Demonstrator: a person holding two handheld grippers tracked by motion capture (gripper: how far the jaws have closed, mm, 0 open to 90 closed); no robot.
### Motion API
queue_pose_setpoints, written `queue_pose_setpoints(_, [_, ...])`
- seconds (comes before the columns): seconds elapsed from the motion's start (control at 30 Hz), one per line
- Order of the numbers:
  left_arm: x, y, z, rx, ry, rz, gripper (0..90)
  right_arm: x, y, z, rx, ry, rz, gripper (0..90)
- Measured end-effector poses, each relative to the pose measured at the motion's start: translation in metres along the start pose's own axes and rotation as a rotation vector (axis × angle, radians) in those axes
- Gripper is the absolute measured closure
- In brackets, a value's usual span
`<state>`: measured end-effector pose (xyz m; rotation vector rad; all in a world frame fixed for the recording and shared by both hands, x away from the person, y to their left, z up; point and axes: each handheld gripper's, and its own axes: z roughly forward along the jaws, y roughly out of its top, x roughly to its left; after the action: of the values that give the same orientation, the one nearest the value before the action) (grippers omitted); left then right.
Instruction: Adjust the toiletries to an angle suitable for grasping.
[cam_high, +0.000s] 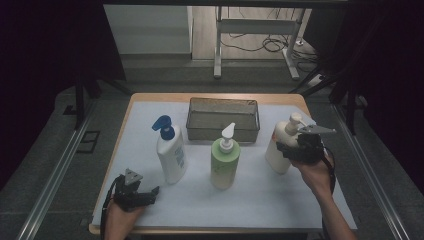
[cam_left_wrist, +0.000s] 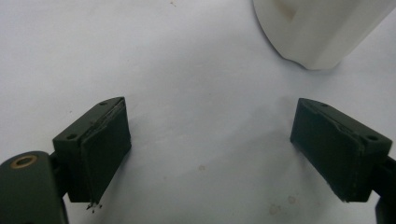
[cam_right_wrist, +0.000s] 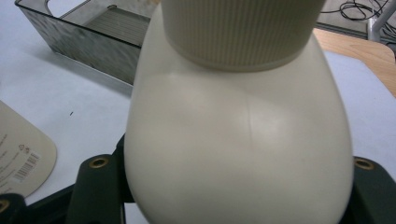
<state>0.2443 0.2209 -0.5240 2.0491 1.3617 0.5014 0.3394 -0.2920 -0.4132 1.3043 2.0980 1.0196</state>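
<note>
Desk (cam_high: 150, 107) surface carries a pale sheet, and all items stand on it. Largest item is the grey open bin (cam_high: 223, 120), set against the far edge at centre, judged to be the receptacle for the bottles. Three pump bottles stand upright in a loose row nearer the person: a white bottle with blue pump (cam_high: 170, 150) left of centre, a green bottle (cam_high: 225, 160) at centre, and the cream bottle (cam_high: 281, 145) near the right edge.

Right hand-held gripper (cam_high: 286, 150) reaches in level from the right edge, its jaws set either side of the cream bottle's body below the ribbed collar (cam_right_wrist: 243, 32). Jaws bracket the bottle closely; whether the pads already press on it cannot be told. Approach from the side is judged to keep the bottle upright for lifting.

Left hand-held gripper (cam_high: 150, 192) rests near the front-left corner, jaws spread wide and empty, well apart from the blue-pump bottle.
</note>
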Motion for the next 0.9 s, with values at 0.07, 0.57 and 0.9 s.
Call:
queue_pose_setpoints(0.07, [0.000,0.000,0.000,0.002,0.000,0.002,11.6,-0.001,-0.001,-0.003,-0.002,0.014,0.012,36.3])
queue_pose_setpoints(0.57, [0.000,0.000,0.000,0.000,0.000,0.000,11.6,0.004,0.010,-0.024,-0.011,0.038,-0.012,36.6])
queue_pose_setpoints(0.9, [0.000,0.000,0.000,0.000,0.000,0.003,11.6,0.013,0.027,-0.036,-0.024,0.073,-0.027,36.6])
